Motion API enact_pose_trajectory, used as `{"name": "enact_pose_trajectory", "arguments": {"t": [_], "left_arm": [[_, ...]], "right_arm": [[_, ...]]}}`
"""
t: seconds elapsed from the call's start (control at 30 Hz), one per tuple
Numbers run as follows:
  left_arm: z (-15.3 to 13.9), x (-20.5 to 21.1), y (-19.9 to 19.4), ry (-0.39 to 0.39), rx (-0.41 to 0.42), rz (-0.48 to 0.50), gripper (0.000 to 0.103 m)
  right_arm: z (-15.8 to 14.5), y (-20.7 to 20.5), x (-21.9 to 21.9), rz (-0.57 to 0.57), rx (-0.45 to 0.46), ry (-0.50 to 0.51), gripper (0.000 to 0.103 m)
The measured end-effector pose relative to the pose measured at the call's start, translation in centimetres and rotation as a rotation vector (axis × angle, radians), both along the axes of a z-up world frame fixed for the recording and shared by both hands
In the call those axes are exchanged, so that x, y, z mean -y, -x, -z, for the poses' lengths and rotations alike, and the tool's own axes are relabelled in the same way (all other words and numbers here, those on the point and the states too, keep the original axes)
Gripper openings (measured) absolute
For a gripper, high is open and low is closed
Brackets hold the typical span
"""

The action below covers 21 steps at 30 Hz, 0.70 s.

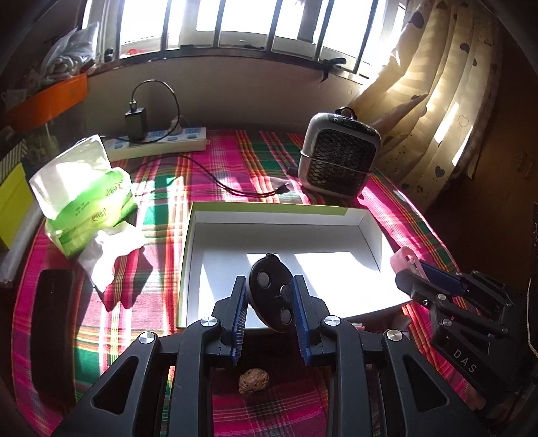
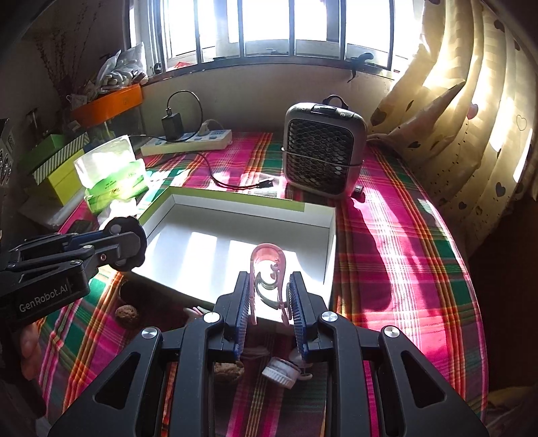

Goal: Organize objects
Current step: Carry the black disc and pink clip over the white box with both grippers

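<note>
**Two items held above the box, ready to set down**

Left hand-held gripper (image 1: pixel 269 295) clamps a black disc (image 1: pixel 270 292); right hand-held gripper (image 2: pixel 269 295) pinches a pink clip (image 2: pixel 268 269). Both hang over the near edge of the white box (image 2: pixel 322 215). Lower each well inside, apart, before releasing.

The lower edge of the black oval remote (image 1: pixel 270 295) sits behind the left gripper (image 1: pixel 269 316) pads. One walnut (image 2: pixel 228 369) is half covered by the right gripper (image 2: pixel 269 312) frame, and the white bottle cap (image 2: pixel 281 371) beside it shows only partly. Print on the green tissue pack (image 1: pixel 90 201) is too small to read. The window (image 1: pixel 235 20) is blown out by glare. A hand (image 2: pixel 30 346) is cut off at the left edge.
</note>
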State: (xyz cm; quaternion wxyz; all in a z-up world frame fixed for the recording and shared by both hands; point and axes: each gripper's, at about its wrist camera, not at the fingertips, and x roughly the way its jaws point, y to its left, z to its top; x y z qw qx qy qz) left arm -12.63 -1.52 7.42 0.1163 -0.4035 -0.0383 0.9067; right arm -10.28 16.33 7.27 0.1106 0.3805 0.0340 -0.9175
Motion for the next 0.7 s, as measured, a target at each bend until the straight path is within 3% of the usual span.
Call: {"name": "enact_pose_trajectory", "arguments": {"t": [0.7], "left_arm": [[3.0,-0.9,7.5,0.050,0.067,0.032,0.024]], "right_arm": [[3.0,8.6,0.6,0.042,0.083,-0.035,0.025]]}}
